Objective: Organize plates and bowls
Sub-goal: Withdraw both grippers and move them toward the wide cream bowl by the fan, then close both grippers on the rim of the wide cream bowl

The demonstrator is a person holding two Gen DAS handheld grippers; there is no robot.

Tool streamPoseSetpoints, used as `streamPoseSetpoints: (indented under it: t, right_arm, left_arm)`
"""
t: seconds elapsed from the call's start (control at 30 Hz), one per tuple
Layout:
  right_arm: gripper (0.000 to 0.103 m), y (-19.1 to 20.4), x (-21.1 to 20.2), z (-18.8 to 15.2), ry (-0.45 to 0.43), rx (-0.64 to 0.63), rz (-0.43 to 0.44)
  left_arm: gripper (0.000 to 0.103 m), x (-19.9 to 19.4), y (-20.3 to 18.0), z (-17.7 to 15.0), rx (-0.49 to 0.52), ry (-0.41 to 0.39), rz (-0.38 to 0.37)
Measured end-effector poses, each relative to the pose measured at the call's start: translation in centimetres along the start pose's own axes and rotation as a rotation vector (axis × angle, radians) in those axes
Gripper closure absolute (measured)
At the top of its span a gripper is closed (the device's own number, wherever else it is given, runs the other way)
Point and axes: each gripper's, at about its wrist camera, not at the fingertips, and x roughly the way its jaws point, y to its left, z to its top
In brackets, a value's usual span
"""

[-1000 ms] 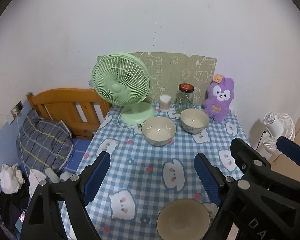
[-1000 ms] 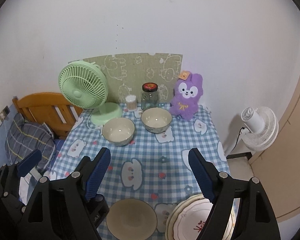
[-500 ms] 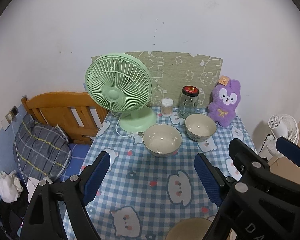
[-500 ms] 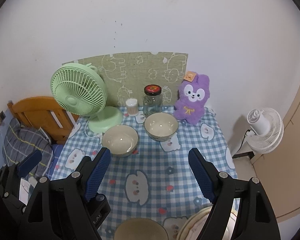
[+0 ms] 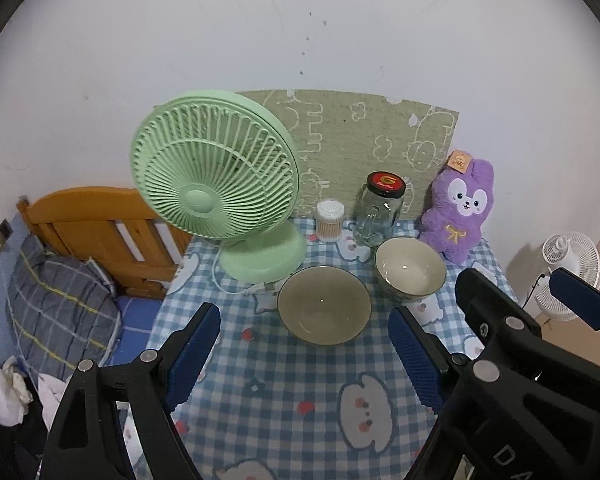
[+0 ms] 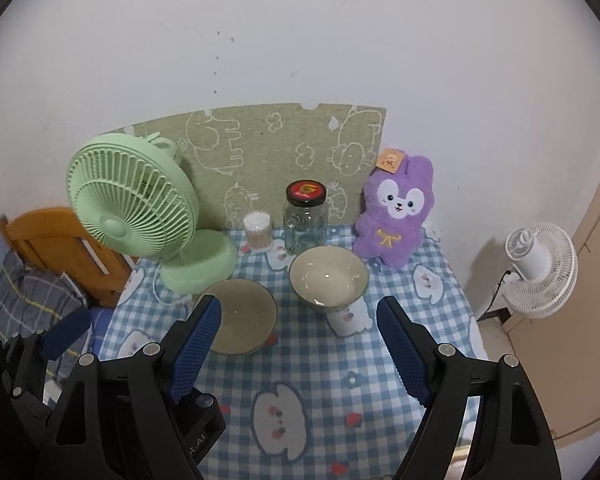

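Both grippers hang over the worktop with nothing between their pads; the left gripper stands wide open facing the nearer bowl, the right gripper equally wide facing the farther bowl toward the back edge, by the jar; likely best to straddle one rim squarely, close gently, and lift clear of the green fan; no plates show now.
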Motion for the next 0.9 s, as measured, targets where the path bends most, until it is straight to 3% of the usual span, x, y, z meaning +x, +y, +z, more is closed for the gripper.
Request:
streamPoseSetpoints:
  t: [0.37,0.7,0.9]
  right_arm:
    - [0.020,1.5,7.4,0.0,-0.010,-0.034,-0.008]
    - [0.020,1.7,14.9,-1.7,0.079,-0.005,0.015]
    - [0.021,1.9,17.5,-2.4,0.093,0.004,-0.014]
  left_arm:
    - [0.023,7.0,0.9,0.6,0.007,0.020,0.022]
    - [0.028,13.9,1.6,-1.0,0.032,0.072,0.018]
    - [0.034,17.3,2.0,-1.6,0.022,0.120,0.020]
